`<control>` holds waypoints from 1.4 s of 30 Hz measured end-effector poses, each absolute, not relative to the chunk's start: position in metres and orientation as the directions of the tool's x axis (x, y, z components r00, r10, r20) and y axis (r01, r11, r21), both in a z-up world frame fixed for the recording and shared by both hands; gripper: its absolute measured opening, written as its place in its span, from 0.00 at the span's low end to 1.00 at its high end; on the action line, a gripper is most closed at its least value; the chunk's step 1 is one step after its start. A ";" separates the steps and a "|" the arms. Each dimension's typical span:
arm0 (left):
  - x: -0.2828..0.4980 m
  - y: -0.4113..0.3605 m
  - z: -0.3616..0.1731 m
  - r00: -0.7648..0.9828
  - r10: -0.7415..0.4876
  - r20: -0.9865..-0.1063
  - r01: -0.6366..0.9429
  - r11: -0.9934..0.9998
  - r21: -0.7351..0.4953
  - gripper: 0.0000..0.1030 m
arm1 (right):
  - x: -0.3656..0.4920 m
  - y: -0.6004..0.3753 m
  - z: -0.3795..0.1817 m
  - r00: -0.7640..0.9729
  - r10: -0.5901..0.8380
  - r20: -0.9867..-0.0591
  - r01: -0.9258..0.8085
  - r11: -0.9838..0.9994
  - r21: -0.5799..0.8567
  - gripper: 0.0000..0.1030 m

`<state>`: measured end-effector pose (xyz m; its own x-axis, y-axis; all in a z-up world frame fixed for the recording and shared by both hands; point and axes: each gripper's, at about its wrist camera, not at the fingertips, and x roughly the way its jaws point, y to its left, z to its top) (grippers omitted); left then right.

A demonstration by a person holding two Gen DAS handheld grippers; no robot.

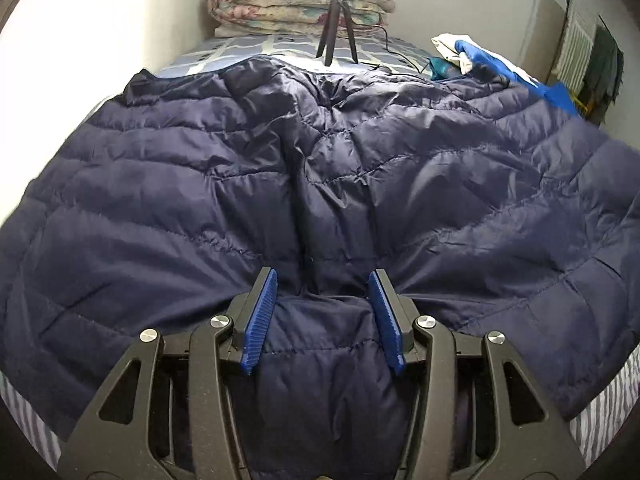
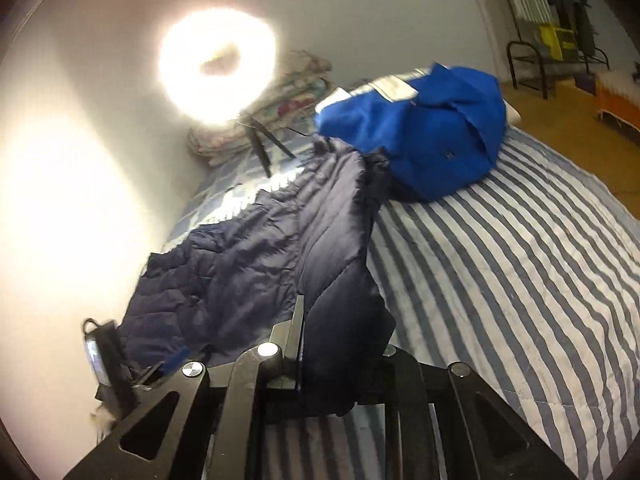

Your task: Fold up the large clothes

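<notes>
A navy quilted puffer jacket (image 1: 320,180) lies spread across the bed and fills most of the left wrist view. My left gripper (image 1: 322,276) sits at its near edge, and a thick bunch of the padded cloth is pinched between the blue pads (image 1: 260,320). In the right wrist view the same jacket (image 2: 256,256) runs along the wall side of the bed. My right gripper (image 2: 320,320) is shut on its near corner and holds it raised. The cloth drapes over the right finger and hides it.
A bright blue garment (image 2: 416,140) is heaped on the striped bedcover (image 2: 500,260) beyond the jacket. A folded floral quilt (image 1: 300,4), a small tripod (image 1: 336,28) with a cable and a glaring ring light (image 2: 218,76) stand at the bed's far end. A white wall borders the left side.
</notes>
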<state>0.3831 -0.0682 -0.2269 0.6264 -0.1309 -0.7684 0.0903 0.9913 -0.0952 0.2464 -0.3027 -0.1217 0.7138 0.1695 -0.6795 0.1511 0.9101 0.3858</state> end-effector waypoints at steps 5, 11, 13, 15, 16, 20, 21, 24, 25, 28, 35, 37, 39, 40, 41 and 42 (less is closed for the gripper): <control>0.370 -0.045 -0.181 0.603 -0.182 -0.777 0.090 0.983 -0.161 0.47 | 0.250 -0.284 -0.095 0.739 0.162 -0.654 0.090 0.938 0.334 0.13; 0.299 0.006 -0.087 0.706 -0.220 -0.673 0.104 0.972 -0.209 0.47 | 0.255 -0.245 -0.068 0.769 0.186 -0.611 -0.004 0.958 0.286 0.13; 0.266 0.023 -0.073 0.724 -0.245 -0.644 0.106 0.963 -0.247 0.47 | 0.256 -0.230 -0.060 0.775 0.204 -0.597 -0.036 0.959 0.282 0.12; 0.236 0.041 -0.067 0.745 -0.252 -0.617 0.091 0.956 -0.279 0.47 | 0.259 -0.212 -0.052 0.780 0.219 -0.587 -0.071 0.961 0.266 0.12; 0.231 0.045 -0.065 0.752 -0.242 -0.613 0.083 0.957 -0.277 0.48 | 0.261 -0.200 -0.048 0.780 0.231 -0.582 -0.094 0.962 0.256 0.12; 0.204 0.070 -0.061 0.787 -0.188 -0.588 0.039 0.966 -0.257 0.48 | 0.271 -0.162 -0.039 0.774 0.277 -0.569 -0.163 0.956 0.244 0.12; 0.196 0.078 -0.060 0.800 -0.175 -0.574 0.022 0.964 -0.264 0.47 | 0.274 -0.153 -0.038 0.772 0.289 -0.567 -0.178 0.954 0.243 0.12; 0.179 0.096 -0.063 0.814 -0.166 -0.557 -0.015 0.952 -0.305 0.47 | 0.285 -0.116 -0.036 0.756 0.334 -0.563 -0.239 0.941 0.238 0.12; 0.174 0.103 -0.066 0.815 -0.166 -0.555 -0.030 0.944 -0.328 0.47 | 0.291 -0.098 -0.037 0.745 0.356 -0.563 -0.268 0.934 0.236 0.12; 0.163 0.118 -0.076 0.805 -0.186 -0.563 -0.057 0.921 -0.386 0.47 | 0.304 -0.051 -0.047 0.712 0.410 -0.570 -0.343 0.912 0.226 0.12; 0.145 0.144 -0.073 0.824 -0.133 -0.551 -0.116 0.912 -0.393 0.47 | 0.331 0.071 -0.115 0.552 0.521 -0.651 -0.493 0.834 0.249 0.12; 0.142 0.155 -0.073 0.831 -0.098 -0.547 -0.152 0.907 -0.393 0.47 | 0.334 0.106 -0.149 0.477 0.535 -0.697 -0.537 0.806 0.250 0.11; 0.139 0.166 -0.073 0.836 -0.074 -0.543 -0.183 0.897 -0.403 0.47 | 0.330 0.129 -0.173 0.437 0.522 -0.733 -0.573 0.789 0.220 0.11; 0.138 0.170 -0.072 0.838 -0.064 -0.542 -0.193 0.894 -0.404 0.47 | 0.328 0.135 -0.181 0.433 0.510 -0.743 -0.587 0.785 0.196 0.11; 0.137 0.172 -0.074 0.838 -0.055 -0.543 -0.201 0.894 -0.400 0.47 | 0.326 0.139 -0.189 0.428 0.501 -0.753 -0.599 0.781 0.179 0.11; 0.137 0.174 -0.075 0.837 -0.042 -0.546 -0.211 0.895 -0.392 0.47 | 0.326 0.140 -0.194 0.417 0.503 -0.757 -0.603 0.776 0.184 0.11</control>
